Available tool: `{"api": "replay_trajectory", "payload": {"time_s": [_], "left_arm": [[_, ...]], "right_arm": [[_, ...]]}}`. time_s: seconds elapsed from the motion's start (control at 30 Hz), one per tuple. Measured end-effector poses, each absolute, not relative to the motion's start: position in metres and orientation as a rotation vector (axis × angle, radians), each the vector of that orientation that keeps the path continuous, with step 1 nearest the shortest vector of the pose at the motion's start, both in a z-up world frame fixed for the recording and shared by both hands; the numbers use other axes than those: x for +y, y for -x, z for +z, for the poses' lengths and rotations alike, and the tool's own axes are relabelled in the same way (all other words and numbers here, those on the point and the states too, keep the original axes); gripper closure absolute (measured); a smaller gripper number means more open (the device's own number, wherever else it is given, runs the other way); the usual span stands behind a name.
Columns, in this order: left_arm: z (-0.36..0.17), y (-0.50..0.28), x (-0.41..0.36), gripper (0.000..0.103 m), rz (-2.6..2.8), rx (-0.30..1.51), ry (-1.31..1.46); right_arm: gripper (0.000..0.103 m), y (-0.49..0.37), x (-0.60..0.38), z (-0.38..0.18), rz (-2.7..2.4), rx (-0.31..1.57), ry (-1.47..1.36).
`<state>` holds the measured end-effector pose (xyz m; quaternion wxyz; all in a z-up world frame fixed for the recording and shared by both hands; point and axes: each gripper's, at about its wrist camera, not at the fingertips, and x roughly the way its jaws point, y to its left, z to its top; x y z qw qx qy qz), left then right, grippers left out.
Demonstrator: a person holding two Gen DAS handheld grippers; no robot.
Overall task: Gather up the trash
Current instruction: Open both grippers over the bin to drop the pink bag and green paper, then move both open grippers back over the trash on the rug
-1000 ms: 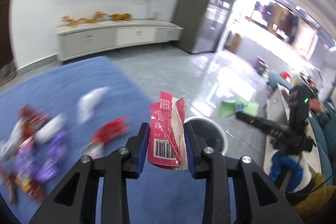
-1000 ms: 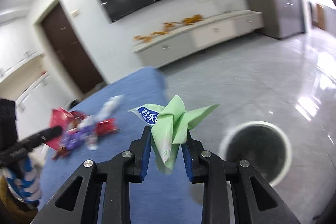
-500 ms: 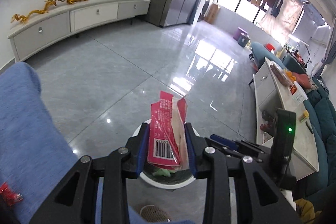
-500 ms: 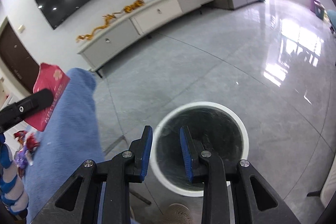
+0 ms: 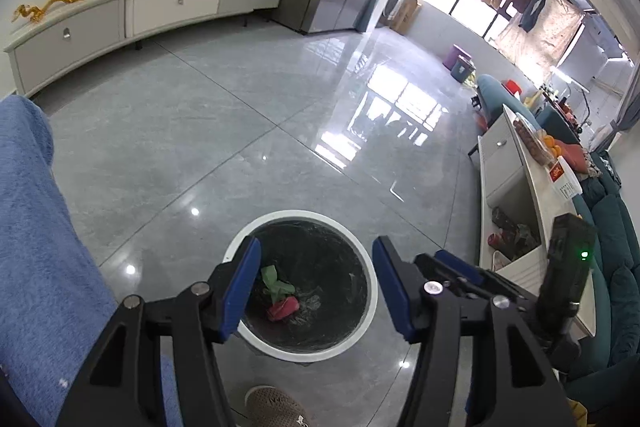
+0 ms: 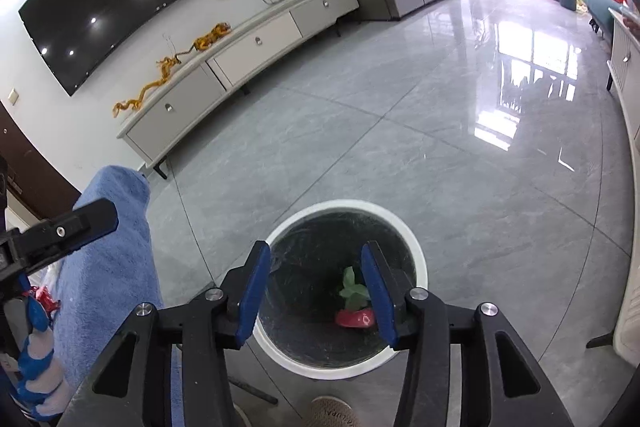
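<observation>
A round white-rimmed bin with a dark liner stands on the grey floor, also in the right wrist view. Inside lie a red wrapper and a green wrapper; both show in the right wrist view too, red and green. My left gripper is open and empty above the bin. My right gripper is open and empty above the bin. The right gripper's body shows at the right of the left wrist view.
A table with a blue cloth is at the left, with wrappers on it. A white TV cabinet stands along the far wall. A white sideboard and teal sofa are at the right. A shoe is below the bin.
My left gripper opened and the red wrapper dropped into the bin. My right gripper, open since half a second ago, opened wider and stays over the bin; the green wrapper lies inside.
</observation>
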<state>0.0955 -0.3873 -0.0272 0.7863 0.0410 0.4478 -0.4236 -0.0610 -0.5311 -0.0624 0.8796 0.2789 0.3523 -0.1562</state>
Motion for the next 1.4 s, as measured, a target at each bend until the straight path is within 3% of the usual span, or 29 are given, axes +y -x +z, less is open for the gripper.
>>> {"api": "replay_trajectory", "payload": {"time_s": [0.43, 0.87, 1.4], "left_arm": [[0.041, -0.042, -0.319, 0.047, -0.861, 0.776, -0.091], [0.091, -0.008, -0.181, 0.046, -0.753, 0.652, 0.007], [0.070, -0.011, -0.014, 0.046, -0.548, 0.628, 0.136]], "right_arm": [[0.053, 0.088, -0.484, 0.031, -0.276, 0.558, -0.487], [0.051, 0.084, -0.394, 0.095, -0.107, 0.482, -0.378], [0.050, 0.048, -0.290, 0.107, 0.108, 0.543, -0.278]]}}
